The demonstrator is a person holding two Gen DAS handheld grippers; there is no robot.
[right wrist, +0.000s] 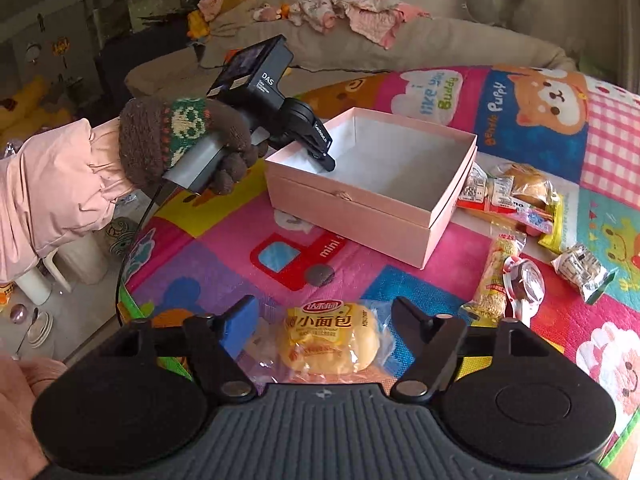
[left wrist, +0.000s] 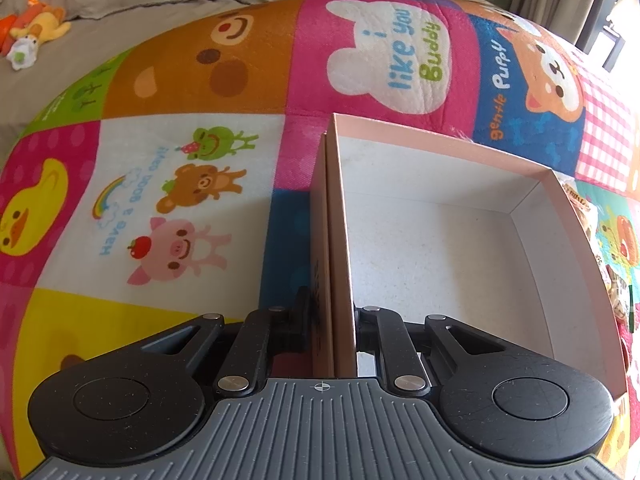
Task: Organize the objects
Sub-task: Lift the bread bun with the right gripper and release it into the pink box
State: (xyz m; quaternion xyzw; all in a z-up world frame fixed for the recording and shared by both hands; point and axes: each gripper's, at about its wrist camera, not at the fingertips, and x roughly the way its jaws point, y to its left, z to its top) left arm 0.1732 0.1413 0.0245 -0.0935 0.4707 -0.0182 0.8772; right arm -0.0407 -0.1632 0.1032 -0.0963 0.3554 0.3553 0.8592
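A pink open box (right wrist: 372, 208) with a white empty inside (left wrist: 440, 248) sits on the colourful cartoon mat (right wrist: 224, 264). My left gripper (left wrist: 334, 324) is shut on the box's left wall (left wrist: 336, 240); it also shows in the right wrist view (right wrist: 326, 158), held by a gloved hand (right wrist: 176, 144). My right gripper (right wrist: 324, 320) is open, its fingers on either side of a wrapped small bread bun (right wrist: 330, 338) lying on the mat. More wrapped snacks lie right of the box: a long yellow bar (right wrist: 498, 276), a clear round packet (right wrist: 526, 284), a grey packet (right wrist: 582, 266) and a pile (right wrist: 516, 196).
A beige sofa (right wrist: 360, 48) with pink clothes (right wrist: 352, 10) and plush toys (left wrist: 32, 30) stands behind the mat. The table edge drops off at the left, with bowls and stools on the floor (right wrist: 36, 328).
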